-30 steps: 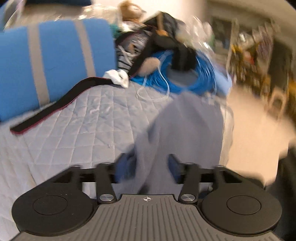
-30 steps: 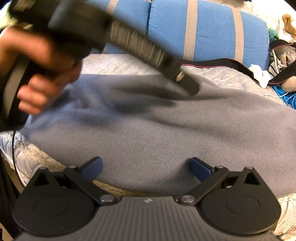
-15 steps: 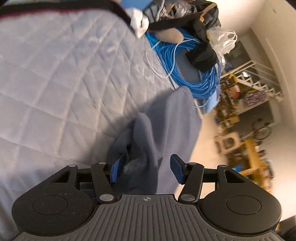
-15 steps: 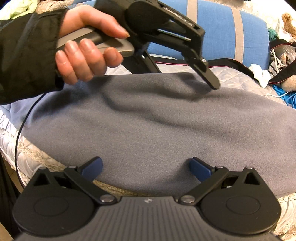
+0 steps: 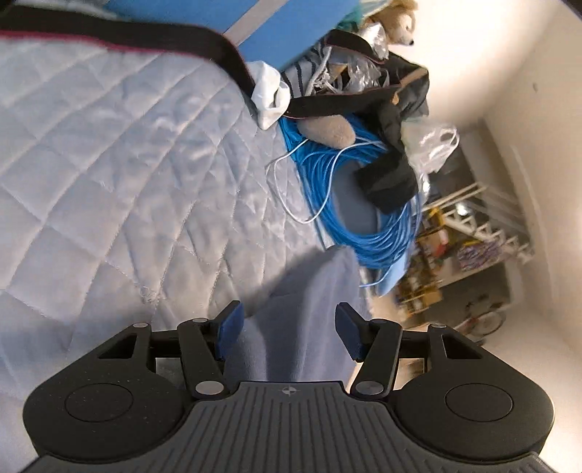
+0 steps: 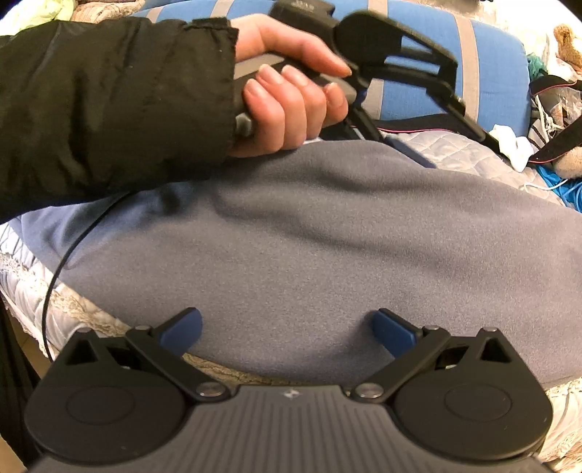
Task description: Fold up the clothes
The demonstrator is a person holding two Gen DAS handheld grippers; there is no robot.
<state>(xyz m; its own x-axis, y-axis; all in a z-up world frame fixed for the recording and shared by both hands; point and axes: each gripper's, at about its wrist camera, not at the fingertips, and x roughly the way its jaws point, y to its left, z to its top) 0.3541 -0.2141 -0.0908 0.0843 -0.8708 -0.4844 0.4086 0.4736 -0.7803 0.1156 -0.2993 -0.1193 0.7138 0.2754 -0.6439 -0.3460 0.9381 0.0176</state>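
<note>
A grey-blue fleece garment [image 6: 327, 236] lies spread across the quilted bedspread [image 5: 109, 163]. My right gripper [image 6: 287, 327] hangs open and wide over its near edge, pads clear of the cloth. A hand [image 6: 291, 98] in a black sleeve [image 6: 109, 102] holds my left gripper [image 6: 451, 149] low at the garment's far edge, rolled onto its side. In the left wrist view the left gripper [image 5: 289, 329] stands half open. A fold of the garment [image 5: 309, 291] lies between its blue pads, which do not visibly press it.
Blue cushions with grey stripes [image 6: 418, 72] line the back of the bed. A black strap [image 5: 145, 36], a white cloth [image 5: 271, 94], a blue cable coil [image 5: 363, 225], dark clothes and a stuffed toy [image 5: 396, 14] crowd the bed's right end. Shelves [image 5: 473, 236] stand beyond.
The left gripper swept across the garment, rolled onto its side and sank to the far edge. Its jaw gap looks unchanged. The right gripper has stayed where it was.
</note>
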